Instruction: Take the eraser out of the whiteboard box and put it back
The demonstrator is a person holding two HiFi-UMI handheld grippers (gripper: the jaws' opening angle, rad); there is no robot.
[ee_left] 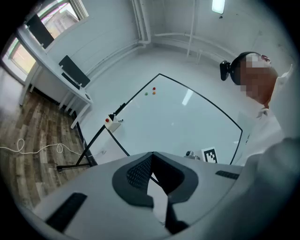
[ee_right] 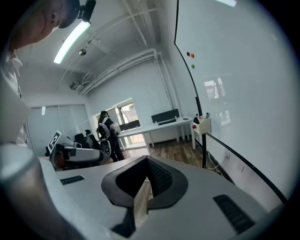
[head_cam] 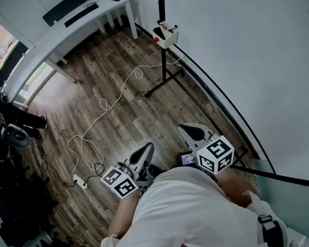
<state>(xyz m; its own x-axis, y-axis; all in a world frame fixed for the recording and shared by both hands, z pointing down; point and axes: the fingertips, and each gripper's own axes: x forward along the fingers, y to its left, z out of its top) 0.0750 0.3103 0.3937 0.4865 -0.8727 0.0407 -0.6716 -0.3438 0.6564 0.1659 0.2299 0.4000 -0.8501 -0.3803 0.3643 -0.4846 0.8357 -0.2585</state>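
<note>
Since left gripper (head_cam: pixel 143 151) & right gripper (head_cam: pixel 196 132) hang well short of whiteboard box (head_cam: pixel 166 36), both closed w/ nothing held, task looks unstarted; eraser too small to spot.

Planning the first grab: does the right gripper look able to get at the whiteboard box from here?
Probably not yet: the whiteboard box hangs far ahead of the right gripper. Nothing seems to block it; stepping closer should do.

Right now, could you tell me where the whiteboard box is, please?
The whiteboard box hangs at the head view's top centre, on the black stand beside the whiteboard, near the white desk.
</note>
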